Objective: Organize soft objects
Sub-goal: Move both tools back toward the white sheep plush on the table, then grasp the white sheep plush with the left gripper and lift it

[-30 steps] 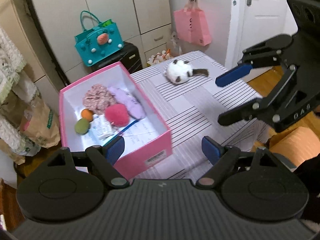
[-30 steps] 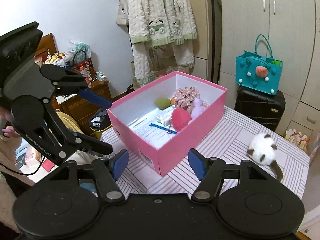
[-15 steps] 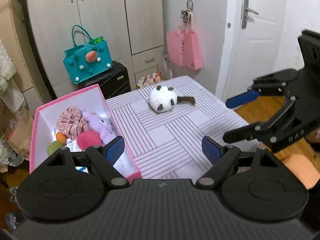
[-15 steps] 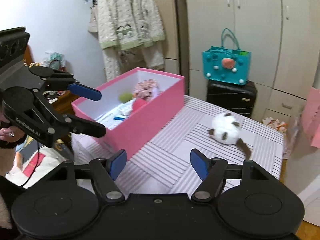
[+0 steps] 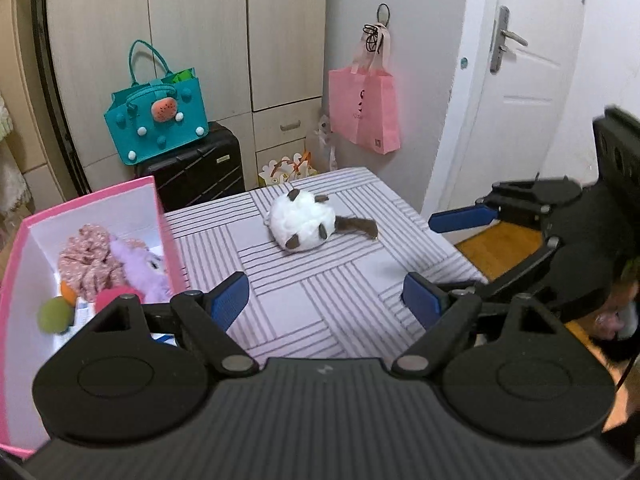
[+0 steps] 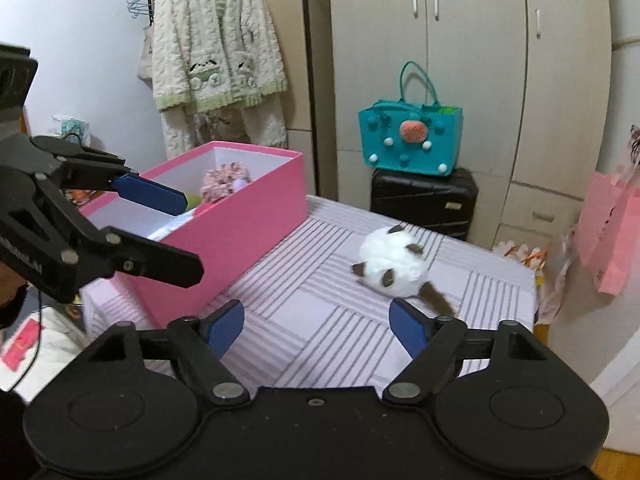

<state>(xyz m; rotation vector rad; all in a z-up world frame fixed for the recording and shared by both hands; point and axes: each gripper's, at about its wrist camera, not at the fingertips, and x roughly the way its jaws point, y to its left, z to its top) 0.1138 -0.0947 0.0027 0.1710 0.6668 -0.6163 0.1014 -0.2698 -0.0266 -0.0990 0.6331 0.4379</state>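
Striped table [image 5: 320, 304] looms nearer; both gripper [image 5: 326, 300] [image 6: 316, 328] jaws opening, empty, plush cat [image 5: 304, 226] closer.

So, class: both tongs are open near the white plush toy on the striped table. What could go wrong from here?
1. The plush toy is round and fluffy; tongs closing off-centre may just nudge it toward the table edge.
2. Both tongs are opening with nothing between them; reaching together, the left tongs could collide with the right.
3. The pink box already holds several soft things, so a careless drop might bounce out.
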